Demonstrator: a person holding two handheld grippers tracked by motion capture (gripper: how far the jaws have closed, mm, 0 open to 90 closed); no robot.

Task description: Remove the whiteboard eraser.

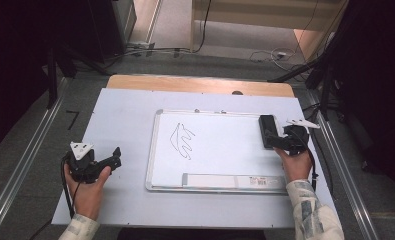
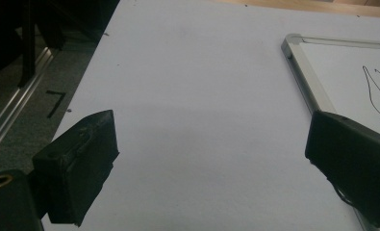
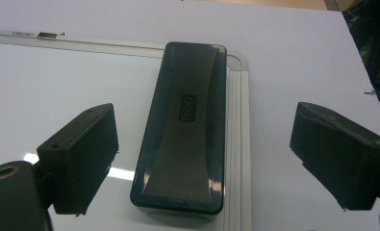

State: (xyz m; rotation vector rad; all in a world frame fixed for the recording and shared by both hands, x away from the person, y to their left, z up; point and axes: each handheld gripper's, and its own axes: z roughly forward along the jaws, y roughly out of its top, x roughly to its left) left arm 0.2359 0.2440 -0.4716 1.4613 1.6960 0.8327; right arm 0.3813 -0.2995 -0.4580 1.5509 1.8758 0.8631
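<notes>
Eraser (image 3: 183, 130) sits at the right end of the whiteboard (image 1: 225, 150), long axis along the board's right frame, partly overlapping that frame. Your right gripper (image 3: 204, 159) is spread wide with the eraser between the two jaws, neither pad touching yet afaict. Left gripper (image 2: 211, 159) also wide, holding nothing, resting on the white table sheet (image 1: 125, 200) just left of the board, well apart from the eraser.

Risks, my read:
- Eraser looks slightly skewed vs the jaw line in the right gripper view, and sits closer to your left jaw. Close as-is and one pad hits first, twists the eraser, maybe skids it off the frame edge onto the sheet.
- It straddles the raised alu frame, so prob rocks a bit. Press down while closing and it could tip or pop out.
- Glossy plastic top, curved waist: pads may slip if you grab too high. Go low on the side walls.
- Board isn't pinned by anything. Once you wipe toward the black scribble (image 1: 182, 140) near board centre-left, the board could slide on the sheet. Left gripper could brace the frame but it's not in contact now.
- Cable by your right wrist could drag across the board's lower edge w/ the label strip (image 1: 230, 181).
</notes>
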